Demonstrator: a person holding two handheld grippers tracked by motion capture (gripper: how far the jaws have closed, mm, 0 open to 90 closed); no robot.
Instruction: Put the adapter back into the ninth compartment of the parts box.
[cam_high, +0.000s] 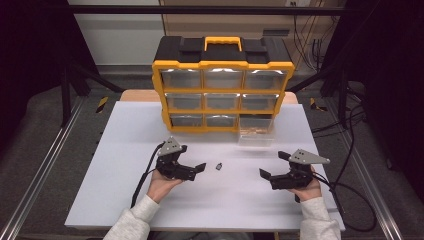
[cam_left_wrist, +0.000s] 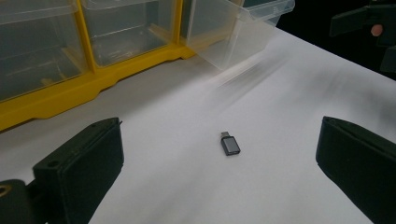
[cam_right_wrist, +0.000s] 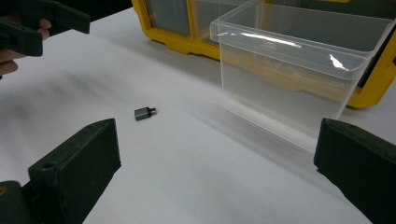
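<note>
Small grey metal USB adapter (cam_left_wrist: 229, 143) lies flat on white desk (cam_high: 125, 190), between both tools; left tool (cam_left_wrist: 219, 163) released, nearest; right tool (cam_right_wrist: 215, 163) released (clear plastic drawer (cam_right_wrist: 289, 88) pulled out). Risk: adapter skids from flat pinch

A yellow-and-black organiser (cam_high: 222, 85) stands upright at the far middle of the white bench (cam_high: 125, 200), with a yellow handle (cam_high: 223, 42) on top. Its clear drawers sit in three rows. Black cables (cam_high: 350, 135) lie on the floor to the right, beside a metal rail (cam_high: 372, 200).
</note>
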